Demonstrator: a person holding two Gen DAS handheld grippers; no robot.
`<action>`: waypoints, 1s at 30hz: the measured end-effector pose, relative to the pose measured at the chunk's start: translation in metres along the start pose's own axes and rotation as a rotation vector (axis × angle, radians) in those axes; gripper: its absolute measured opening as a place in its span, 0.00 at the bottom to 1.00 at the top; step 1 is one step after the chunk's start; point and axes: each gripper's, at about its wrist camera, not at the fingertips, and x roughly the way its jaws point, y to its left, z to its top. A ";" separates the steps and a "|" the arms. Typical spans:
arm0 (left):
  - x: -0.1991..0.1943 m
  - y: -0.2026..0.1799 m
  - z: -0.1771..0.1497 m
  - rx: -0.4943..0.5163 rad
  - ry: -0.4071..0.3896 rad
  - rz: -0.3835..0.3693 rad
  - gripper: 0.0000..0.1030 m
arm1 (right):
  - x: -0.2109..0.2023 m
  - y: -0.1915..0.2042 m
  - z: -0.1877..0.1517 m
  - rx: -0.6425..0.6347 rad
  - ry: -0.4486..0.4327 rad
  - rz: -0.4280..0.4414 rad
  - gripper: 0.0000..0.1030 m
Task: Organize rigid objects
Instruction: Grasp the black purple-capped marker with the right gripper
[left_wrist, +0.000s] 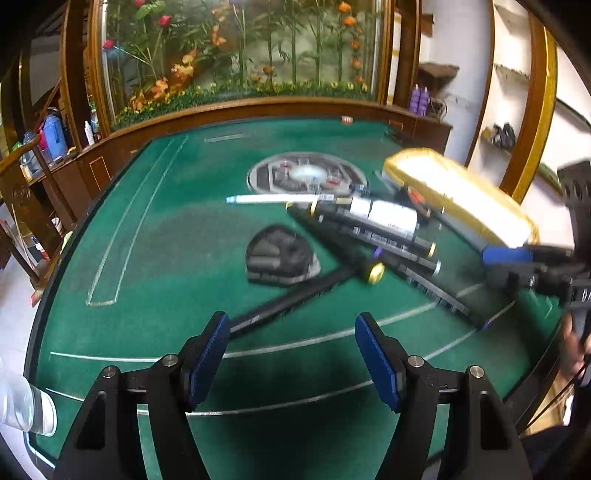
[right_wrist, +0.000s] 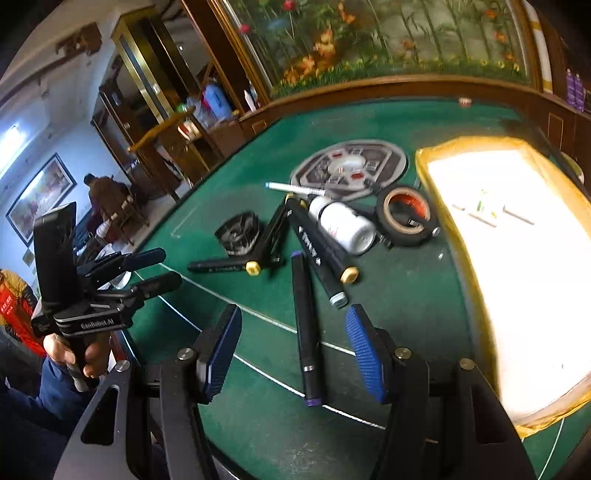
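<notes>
Blue ribbed pads line both hand-held grippers, and each pair stands apart with nothing pinched between. From the left wrist view, the left gripper (left_wrist: 290, 354) hangs over bare green felt table (left_wrist: 147, 258), its jaws spread and empty; the end of a black marker with a yellow cap (left_wrist: 306, 291) lies just beyond its left pad. From the right wrist view, the right gripper (right_wrist: 293, 350) also has its jaws parted, and a black marker with a purple end (right_wrist: 304, 332) lies on the felt in the gap between them, though the pads do not press on it.

Further out sits the loose heap: a marker with a tan cap (right_wrist: 321, 247) lies beside the purple-ended one, and a white bottle (right_wrist: 341, 225) rests on its side against the markers. A white pen (right_wrist: 295, 189) lies behind it, near the round grey centre panel (right_wrist: 391, 162) of the table. A roll of tape (right_wrist: 404, 216) sits just right of the bottle, and a dark, blurred bundle (right_wrist: 238, 232) lies left of the markers. At the right edge stands a yellow-rimmed tray (right_wrist: 461, 229), its inside washed out by glare. A hand (right_wrist: 74, 356) holds the left gripper's handle at the far left.
</notes>
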 end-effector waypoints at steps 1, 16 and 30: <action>0.003 0.000 -0.001 0.003 0.007 -0.010 0.72 | 0.002 0.003 0.000 -0.006 0.014 -0.007 0.57; 0.048 0.015 0.018 0.048 0.108 -0.017 0.72 | 0.056 0.027 -0.002 -0.159 0.177 -0.169 0.27; 0.040 -0.036 -0.001 0.097 0.211 -0.089 0.21 | 0.048 0.022 -0.019 -0.147 0.168 -0.184 0.14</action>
